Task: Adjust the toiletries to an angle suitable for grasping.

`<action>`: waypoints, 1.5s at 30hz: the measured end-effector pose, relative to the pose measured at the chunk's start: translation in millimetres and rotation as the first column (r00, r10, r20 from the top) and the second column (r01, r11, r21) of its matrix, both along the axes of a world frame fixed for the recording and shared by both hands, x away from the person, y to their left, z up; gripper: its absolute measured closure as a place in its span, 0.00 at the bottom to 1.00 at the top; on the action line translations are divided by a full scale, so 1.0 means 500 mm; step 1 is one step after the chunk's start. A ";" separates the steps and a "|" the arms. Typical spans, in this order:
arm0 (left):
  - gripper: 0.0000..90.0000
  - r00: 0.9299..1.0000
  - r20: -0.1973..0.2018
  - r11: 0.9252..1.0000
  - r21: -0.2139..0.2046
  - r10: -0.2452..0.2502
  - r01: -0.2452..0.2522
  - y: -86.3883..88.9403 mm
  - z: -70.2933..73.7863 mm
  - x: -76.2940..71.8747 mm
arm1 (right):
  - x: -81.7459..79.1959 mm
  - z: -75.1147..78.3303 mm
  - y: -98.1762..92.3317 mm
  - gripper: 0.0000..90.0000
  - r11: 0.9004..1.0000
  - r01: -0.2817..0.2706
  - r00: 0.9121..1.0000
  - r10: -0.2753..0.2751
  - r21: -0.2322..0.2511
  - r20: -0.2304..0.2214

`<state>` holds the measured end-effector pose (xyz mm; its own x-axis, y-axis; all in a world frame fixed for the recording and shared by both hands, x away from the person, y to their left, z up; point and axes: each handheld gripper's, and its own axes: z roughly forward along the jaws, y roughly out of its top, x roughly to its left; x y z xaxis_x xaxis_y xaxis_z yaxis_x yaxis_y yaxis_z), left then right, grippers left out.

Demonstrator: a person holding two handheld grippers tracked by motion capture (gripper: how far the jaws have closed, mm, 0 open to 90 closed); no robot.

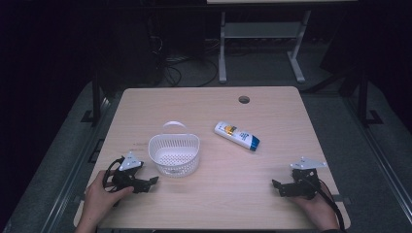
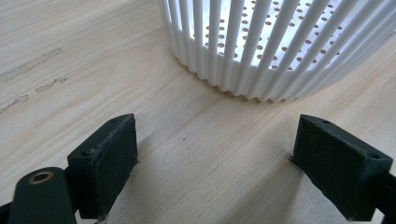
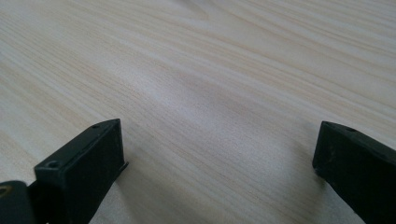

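Near the bench's [image 1: 214, 204] front edge, the left hand [image 1: 97, 199] and right hand [image 1: 318, 208] each rest low, aiming a gripper inward. The left gripper [image 1: 151, 180] has its black fingers [image 2: 105, 158] spread wide over bare wood, holding nothing; the right gripper [image 1: 276, 185] likewise gapes empty. Just beyond the left one stands a white slatted plastic basket [image 1: 174, 154], perforated floor, empty. Farther toward the right edge lies a white bottle [image 1: 236, 136] with a blue cap.

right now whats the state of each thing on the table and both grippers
basket: upright, empty, handle folded back
bottle: lying on its side, cap shut, untouched
left gripper: open, holds nothing, near basket
right gripper: open, holds nothing, over bare table
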<state>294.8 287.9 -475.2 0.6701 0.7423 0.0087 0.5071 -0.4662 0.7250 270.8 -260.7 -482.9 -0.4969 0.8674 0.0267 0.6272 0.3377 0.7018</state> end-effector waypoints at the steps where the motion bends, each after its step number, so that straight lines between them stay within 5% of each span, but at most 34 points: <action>1: 0.14 1.000 0.000 1.000 0.000 0.000 0.000 0.000 0.000 0.000 | 0.000 0.000 0.000 0.02 1.000 0.000 1.000 0.000 0.000 0.000; 7: 0.14 1.000 -0.001 1.000 -0.003 0.003 -0.003 -0.001 0.000 0.002 | 0.001 0.003 0.002 0.02 1.000 0.006 1.000 -0.006 -0.009 -0.016; 11: 0.14 1.000 0.000 1.000 -0.002 0.004 -0.004 -0.001 0.000 0.002 | 0.005 0.014 0.002 0.15 1.000 -0.021 0.999 0.021 -0.017 -0.036; 21: 0.14 1.000 0.000 1.000 -0.006 0.006 -0.006 -0.002 0.000 0.001 | 0.021 0.044 -0.001 0.15 0.998 -0.045 0.997 0.047 0.039 -0.061; 36: 0.14 1.000 -0.002 1.000 0.001 0.012 -0.012 -0.003 0.001 0.001 | 0.108 0.121 0.034 0.15 0.988 -0.139 0.990 0.141 0.070 -0.016; 45: 0.14 1.000 -0.001 1.000 -0.002 0.015 -0.015 -0.002 0.000 -0.001 | 0.188 0.139 0.085 0.15 0.980 -0.197 0.977 0.199 0.030 -0.079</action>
<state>294.4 286.8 -475.1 0.6588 0.7523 0.0067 0.5148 -0.4572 0.7252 365.0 -218.3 -413.5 -0.6543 0.7507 0.0915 0.6043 0.4462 0.6601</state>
